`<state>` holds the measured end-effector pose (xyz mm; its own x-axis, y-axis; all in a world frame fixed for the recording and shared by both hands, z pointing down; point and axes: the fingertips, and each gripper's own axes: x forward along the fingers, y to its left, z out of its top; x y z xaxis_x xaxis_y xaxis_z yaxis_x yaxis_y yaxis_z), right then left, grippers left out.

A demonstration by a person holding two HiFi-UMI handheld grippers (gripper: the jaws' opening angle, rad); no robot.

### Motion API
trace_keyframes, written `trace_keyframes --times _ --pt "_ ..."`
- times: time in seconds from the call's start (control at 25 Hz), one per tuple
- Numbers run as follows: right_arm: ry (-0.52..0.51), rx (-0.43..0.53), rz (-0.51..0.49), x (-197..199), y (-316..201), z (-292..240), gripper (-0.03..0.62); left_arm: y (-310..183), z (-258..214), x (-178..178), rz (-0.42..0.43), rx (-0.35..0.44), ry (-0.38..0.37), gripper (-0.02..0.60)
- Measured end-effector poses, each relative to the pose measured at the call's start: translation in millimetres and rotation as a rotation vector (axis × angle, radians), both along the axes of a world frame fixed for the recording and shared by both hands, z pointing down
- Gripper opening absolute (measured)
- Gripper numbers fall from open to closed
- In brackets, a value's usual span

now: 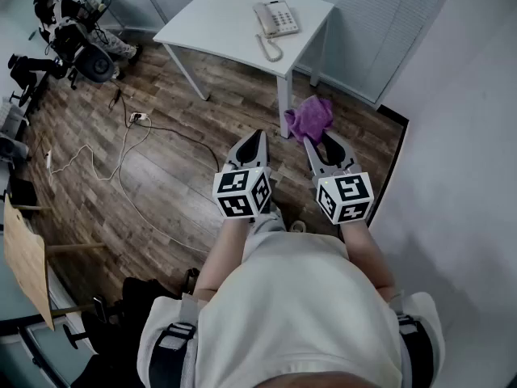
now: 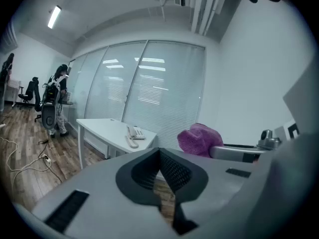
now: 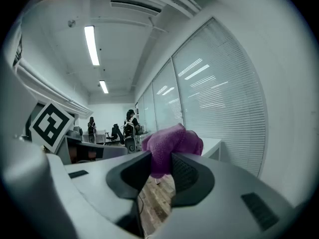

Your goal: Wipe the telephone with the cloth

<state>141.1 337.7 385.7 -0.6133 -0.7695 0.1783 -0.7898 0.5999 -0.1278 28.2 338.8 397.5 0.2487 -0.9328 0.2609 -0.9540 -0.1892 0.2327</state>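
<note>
One cloth point(image 1: 308, 117), seemingly soft and light, pinched at a fold by right gripper point(image 1: 322, 141), short of phone point(image 1: 276, 18); left gripper point(image 1: 255, 135) pressed together, empty

Left claw point(image 1: 257, 137) shut, empty — right claw point(image 1: 320, 142) clamped — both held forward.

Table point(image 1: 218, 24): smooth, matt white top and white-coated legs. On the table, telephone point(image 1: 275, 18): pale hard plastic with a slight sheen. Around the table, floor point(image 1: 174, 180): dark wood-grain planks with a satin finish. Beside the table's near leg, cloth point(image 1: 308, 116): purple, soft, fuzzy pile. Left gripper point(image 1: 255, 138) and right gripper point(image 1: 321, 142): matt grey plastic shells with black ribbed pads point(image 2: 174, 171).
</note>
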Motion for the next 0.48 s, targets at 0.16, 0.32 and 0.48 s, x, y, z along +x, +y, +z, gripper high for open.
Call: trace_keyframes --times 0.16,0.32,0.48 --pt "0.005 -0.002 -0.004 3.6 -3.4 -0.7 0.126 -4.7 -0.2 2.9 -0.001 -0.006 0.000 0.020" --pt "0.007 -0.001 -0.012 6.9 -5.8 0.8 0.126 -8.1 -0.6 7.0 -0.005 -0.003 0.006 0.020" --pt "-0.034 0.007 -0.033 7.4 -4.9 -2.5 0.127 -6.3 -1.3 8.7 -0.016 0.001 0.012 0.020"
